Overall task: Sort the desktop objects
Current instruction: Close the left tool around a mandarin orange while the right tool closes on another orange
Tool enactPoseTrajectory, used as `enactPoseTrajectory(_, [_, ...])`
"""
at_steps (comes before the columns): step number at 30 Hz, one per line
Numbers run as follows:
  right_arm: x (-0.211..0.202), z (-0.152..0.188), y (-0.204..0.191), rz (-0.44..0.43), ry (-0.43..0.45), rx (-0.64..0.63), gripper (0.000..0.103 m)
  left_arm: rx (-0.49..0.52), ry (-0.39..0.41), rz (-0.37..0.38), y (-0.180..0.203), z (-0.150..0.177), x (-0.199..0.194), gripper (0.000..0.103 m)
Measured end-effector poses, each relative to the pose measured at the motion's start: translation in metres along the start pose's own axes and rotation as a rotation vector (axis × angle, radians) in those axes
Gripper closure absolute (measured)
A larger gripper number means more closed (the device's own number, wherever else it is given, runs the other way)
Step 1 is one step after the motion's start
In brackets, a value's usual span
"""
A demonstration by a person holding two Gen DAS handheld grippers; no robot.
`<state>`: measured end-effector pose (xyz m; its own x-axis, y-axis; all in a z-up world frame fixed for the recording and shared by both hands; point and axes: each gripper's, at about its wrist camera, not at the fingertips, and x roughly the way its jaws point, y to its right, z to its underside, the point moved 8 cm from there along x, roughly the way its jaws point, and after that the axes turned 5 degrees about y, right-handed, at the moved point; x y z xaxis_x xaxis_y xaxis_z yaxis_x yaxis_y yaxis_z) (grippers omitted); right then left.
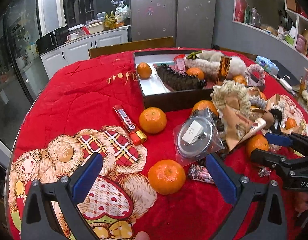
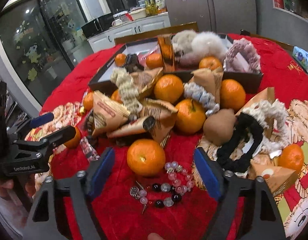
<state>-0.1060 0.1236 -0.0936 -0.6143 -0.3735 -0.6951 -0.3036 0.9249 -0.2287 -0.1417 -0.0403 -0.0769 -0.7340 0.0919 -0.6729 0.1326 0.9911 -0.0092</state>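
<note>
My left gripper [image 1: 154, 177] is open over the red cloth, and a mandarin [image 1: 166, 176] lies between its fingers. More mandarins lie ahead, one of them [image 1: 152, 120] beside a red snack stick [image 1: 130, 125]. A dark box [image 1: 174, 100] holds mandarins, hair clips and fluffy scrunchies. My right gripper [image 2: 154, 172] is open, with a mandarin [image 2: 146, 157] and a bead bracelet [image 2: 170, 184] between its fingers. It also shows at the right of the left wrist view [image 1: 263, 144], open.
A bagged round tin [image 1: 196, 138] and a pink wrapped candy [image 1: 201, 175] lie right of the left gripper. Kraft paper packets [image 2: 112, 114], scrunchies [image 2: 202, 98] and a black hair clip [image 2: 240, 140] pile up before the box. A wooden chair [image 1: 132, 46] stands behind the table.
</note>
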Motion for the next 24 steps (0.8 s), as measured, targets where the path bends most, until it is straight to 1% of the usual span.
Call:
enactPoseTrajectory(6, [0.002, 0.003, 0.0, -0.014, -0.002, -0.005, 0.029, 0.002, -0.029, -0.014, 0.0, 0.006, 0.013, 0.0])
enactPoseTrajectory(10, [0.003, 0.003, -0.001, -0.018, 0.002, -0.011, 0.037, 0.004, -0.044, -0.017, -0.001, 0.008, 0.019, 0.0])
enactPoseTrajectory(17, [0.005, 0.003, -0.003, -0.018, 0.012, -0.034, 0.048, -0.005, -0.053, -0.01, -0.001, 0.006, 0.027, 0.0])
enactPoseTrajectory(18, [0.005, 0.003, -0.003, -0.018, 0.014, -0.038, 0.051, -0.008, -0.054, -0.008, -0.002, 0.007, 0.028, 0.0])
enactPoseTrajectory(19, [0.006, 0.003, -0.005, -0.021, 0.016, -0.043, 0.057, -0.011, -0.056, -0.003, -0.002, 0.007, 0.029, 0.0])
enactPoseTrajectory(20, [0.006, 0.002, -0.006, -0.032, 0.02, -0.04, 0.06, -0.015, -0.058, 0.004, -0.002, 0.008, 0.031, 0.0])
enactPoseTrajectory(24, [0.006, 0.002, -0.005, -0.066, 0.03, -0.005, 0.063, -0.068, -0.076, 0.044, -0.008, 0.011, 0.035, 0.0])
